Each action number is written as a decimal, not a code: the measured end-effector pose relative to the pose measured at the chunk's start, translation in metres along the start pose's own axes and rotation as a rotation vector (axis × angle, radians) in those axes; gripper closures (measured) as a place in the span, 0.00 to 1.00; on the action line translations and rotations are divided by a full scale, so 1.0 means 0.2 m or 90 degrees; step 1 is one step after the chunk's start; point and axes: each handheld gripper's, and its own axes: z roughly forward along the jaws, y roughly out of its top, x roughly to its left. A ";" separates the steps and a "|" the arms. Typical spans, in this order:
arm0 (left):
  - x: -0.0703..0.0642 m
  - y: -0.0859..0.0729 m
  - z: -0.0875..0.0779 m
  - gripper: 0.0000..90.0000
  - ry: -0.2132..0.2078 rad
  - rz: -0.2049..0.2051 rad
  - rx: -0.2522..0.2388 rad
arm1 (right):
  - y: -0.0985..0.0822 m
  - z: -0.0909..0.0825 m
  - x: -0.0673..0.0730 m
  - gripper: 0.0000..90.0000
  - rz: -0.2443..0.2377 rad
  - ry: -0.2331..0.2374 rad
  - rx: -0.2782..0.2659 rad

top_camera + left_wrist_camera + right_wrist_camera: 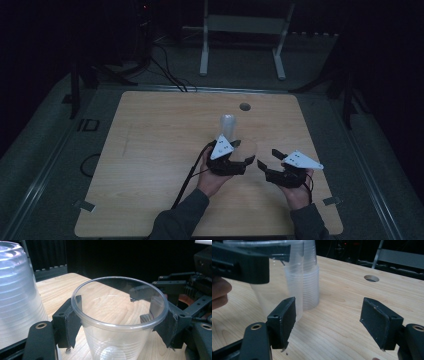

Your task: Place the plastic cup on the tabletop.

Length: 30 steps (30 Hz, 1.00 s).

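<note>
Dim all around, the room leaves only the wooden table (150, 150) lit, with a round hole (244, 106) near its far edge and a white stand (242, 37) on the floor beyond it. One single clear plastic cup (118, 320) stands upright, its mouth facing up and its long axis vertical, sitting toward the right of the table's middle. It is thin, see-through and faintly ribbed, with a rolled rim, and the wood grain shows through its wall. The left gripper (235, 159) is clenched on this cup just under the rim, one pad (72, 322) on each side of it. Just beyond it stands one stack of cups (228, 126), mouth down and bases up, also vertical, milky where the walls overlap; how many are nested in it I cannot tell. The right gripper (269, 159) hovers just to the right of the held cup, its jaws spread wide with nothing between them but bare table. Two grippers, two hands, one loose cup and one stack are what I count.
</note>
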 end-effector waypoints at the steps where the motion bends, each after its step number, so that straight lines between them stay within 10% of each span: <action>1: 0.00 0.00 0.00 0.31 0.002 0.003 0.001 | 0.00 0.00 0.00 0.32 0.001 -0.002 -0.002; 30: -0.01 -0.13 0.09 0.31 0.037 0.023 0.025 | 0.00 -0.04 -0.03 0.31 0.011 -0.026 -0.023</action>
